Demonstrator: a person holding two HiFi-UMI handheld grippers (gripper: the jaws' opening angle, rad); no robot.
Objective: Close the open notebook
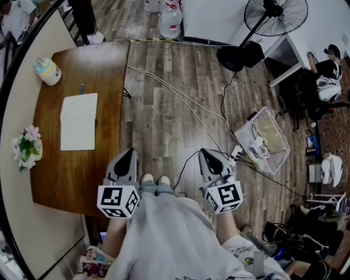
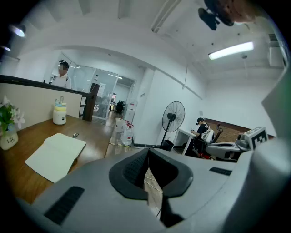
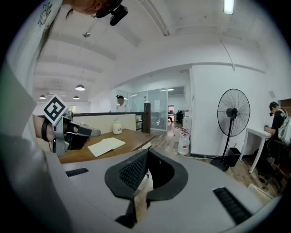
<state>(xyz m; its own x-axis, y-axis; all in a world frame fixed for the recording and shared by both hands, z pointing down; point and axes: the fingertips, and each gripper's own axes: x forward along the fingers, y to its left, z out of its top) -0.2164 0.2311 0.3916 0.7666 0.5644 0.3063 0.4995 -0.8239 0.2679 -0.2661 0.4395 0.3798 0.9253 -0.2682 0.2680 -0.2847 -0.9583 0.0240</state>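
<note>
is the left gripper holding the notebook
No, the left gripper is shut and empty, apart from the notebook lying on the table.

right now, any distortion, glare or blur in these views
Head view: fisheye bends the table edge, notebook sharp and evenly lit. Left gripper view: dark round vignette, ceiling light blown out. Right gripper view: same dark corners, ceiling lamp glaring.

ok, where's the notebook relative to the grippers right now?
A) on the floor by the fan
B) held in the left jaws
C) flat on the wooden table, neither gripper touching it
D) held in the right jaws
C: the notebook lies flat on the wooden table, while the left gripper and right gripper sit apart from it by the person's lap, jaws together and empty.
</note>
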